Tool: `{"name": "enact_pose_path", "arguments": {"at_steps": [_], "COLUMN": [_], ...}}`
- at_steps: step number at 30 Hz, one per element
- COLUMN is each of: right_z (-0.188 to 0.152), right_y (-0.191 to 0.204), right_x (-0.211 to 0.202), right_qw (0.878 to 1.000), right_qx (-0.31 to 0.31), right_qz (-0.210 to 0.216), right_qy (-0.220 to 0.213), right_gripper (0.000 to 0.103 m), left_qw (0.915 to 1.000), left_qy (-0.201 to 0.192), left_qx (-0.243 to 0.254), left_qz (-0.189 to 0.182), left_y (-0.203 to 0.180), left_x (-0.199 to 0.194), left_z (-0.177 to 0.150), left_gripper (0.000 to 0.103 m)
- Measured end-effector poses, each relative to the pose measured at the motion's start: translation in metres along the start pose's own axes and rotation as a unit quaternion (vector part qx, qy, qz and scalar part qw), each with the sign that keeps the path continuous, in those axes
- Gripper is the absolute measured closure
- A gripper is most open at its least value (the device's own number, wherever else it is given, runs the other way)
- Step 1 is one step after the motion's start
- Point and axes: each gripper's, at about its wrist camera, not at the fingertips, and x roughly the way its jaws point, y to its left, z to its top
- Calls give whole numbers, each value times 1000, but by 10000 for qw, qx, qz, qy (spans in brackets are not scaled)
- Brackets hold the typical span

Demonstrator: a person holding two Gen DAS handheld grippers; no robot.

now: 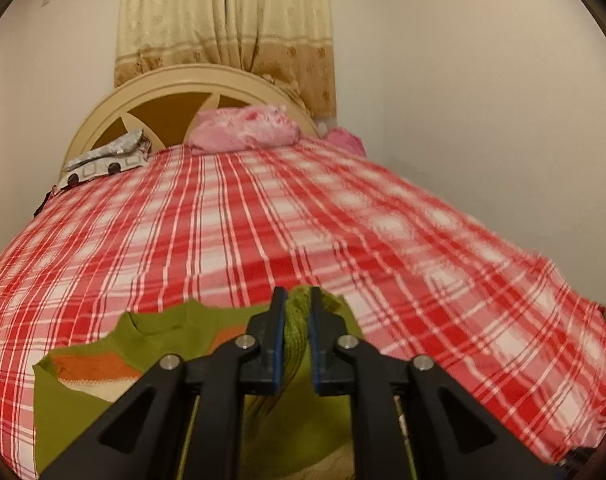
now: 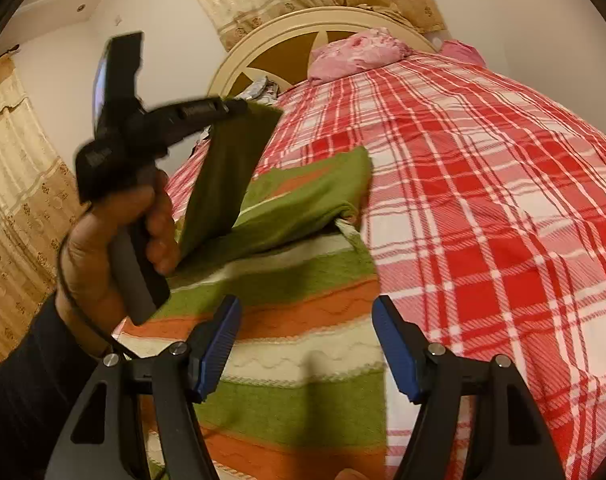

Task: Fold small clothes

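Sweater (image 2: 303,320) sleeve pinched by left gripper (image 1: 297,308) (right gripper (image 2: 305,336) gapes) on bed (image 2: 483,200).

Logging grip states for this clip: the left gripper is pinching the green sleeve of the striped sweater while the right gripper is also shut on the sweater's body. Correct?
Not quite. The right gripper is open, jaws spread above the striped sweater, as the right wrist view shows. The left gripper is indeed pinching the green sleeve.

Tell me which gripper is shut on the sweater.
The left gripper: it pinches a green fold of the striped sweater. The right gripper hovers open above the sweater, gripping nothing.
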Motion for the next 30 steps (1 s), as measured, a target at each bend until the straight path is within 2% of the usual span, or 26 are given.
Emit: {"name": "enact_pose_path", "arguments": {"at_steps": [1, 2, 3, 4, 5, 6, 9, 13, 15, 19, 24, 27, 30], "right_z": [-1, -1, -2, -2, -2, -2, -2, 0, 3, 25, 53, 60, 60], "right_y": [-2, -4, -7, -9, -10, -12, -11, -7, -2, 11, 24, 27, 23], "right_x": [0, 0, 1, 3, 4, 4, 6, 13, 17, 33, 75, 103, 127], "right_qw": [10000, 10000, 9999, 9998, 9997, 9996, 9994, 9993, 9991, 9983, 9975, 9951, 9925], "right_qx": [25, 52, 78, 92, 97, 101, 81, 26, -60, -299, -406, -464, -395], "right_qz": [-32, -60, -106, -173, -209, -243, -325, -331, -357, -413, -361, -563, -729], "right_qy": [14, 32, 54, 76, 89, 94, 101, 184, 224, 280, 454, 666, 897], "right_gripper": [35, 35, 35, 35, 34, 34, 31, 29, 29, 29, 29, 43, 53], "left_qw": [10000, 9999, 9999, 9999, 9999, 9998, 9992, 9981, 9963, 9876, 9755, 9688, 9670], "left_qy": [56, 96, 95, 62, 28, -44, -246, -334, -278, 30, 631, 829, 999], "left_qx": [30, 69, 95, 124, 146, 166, 312, 425, 520, 612, -171, -460, -513], "left_qz": [19, 33, 18, -36, -46, -53, -37, 295, 633, 1446, 2102, 2290, 2286], "left_y": [-2, -3, -4, -3, -1, 0, 8, 35, 54, 104, 182, 205, 209], "left_x": [2, 2, 1, -5, -9, -15, -34, -56, -63, -67, -69, -67, -58], "left_z": [-3, -5, -6, -7, -7, -8, -8, -17, -31, -67, -103, -116, -126], "left_gripper": [83, 75, 62, 53, 36, 27, 17, 11, 3, 3, 3, 3, 3]}}
